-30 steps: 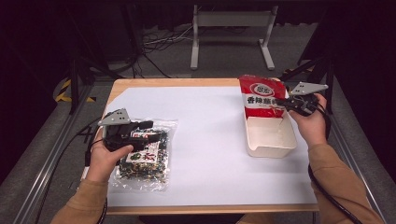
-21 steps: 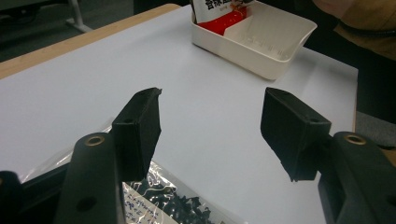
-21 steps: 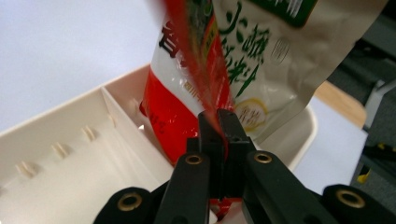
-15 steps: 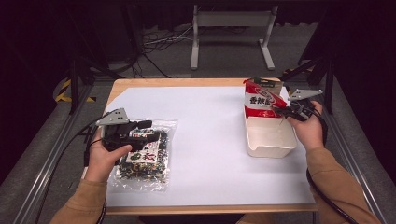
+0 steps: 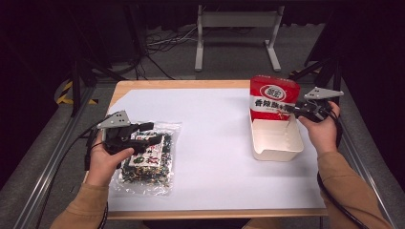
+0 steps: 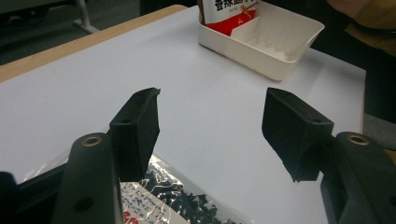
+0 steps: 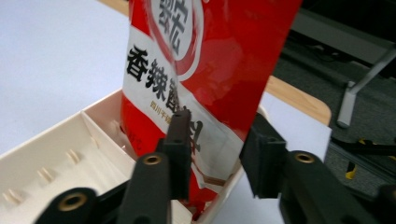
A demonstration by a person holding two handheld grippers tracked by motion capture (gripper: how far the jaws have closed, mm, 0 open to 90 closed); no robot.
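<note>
A red and white snack bag (image 5: pixel 273 98) (image 7: pixel 205 56) stands upright in the far compartment of the white divided tray (image 5: pixel 277 143) (image 7: pixel 56 154). My right gripper (image 5: pixel 293 110) (image 7: pixel 219 123) is at the bag's lower right edge. Its jaws have just been opening and stand apart, with the bag's edge loose between them. My left gripper (image 5: pixel 154 133) (image 6: pixel 210 107) hovers open over a clear bag of dark snack mix (image 5: pixel 145 164) (image 6: pixel 187 205), with nothing between its jaws. The left gripper view also shows the tray (image 6: pixel 280 46) and the red bag (image 6: pixel 229 7) far off.
A white sheet (image 5: pixel 210 143) covers the wooden table. The tray's near compartment holds nothing. A metal stand (image 5: pixel 234 28) and cables lie on the floor behind the table. Rails run along both sides.
The right gripper's jaws have parted from the red bag, which now stands upright in the tray's far end. The left hand has not moved.
</note>
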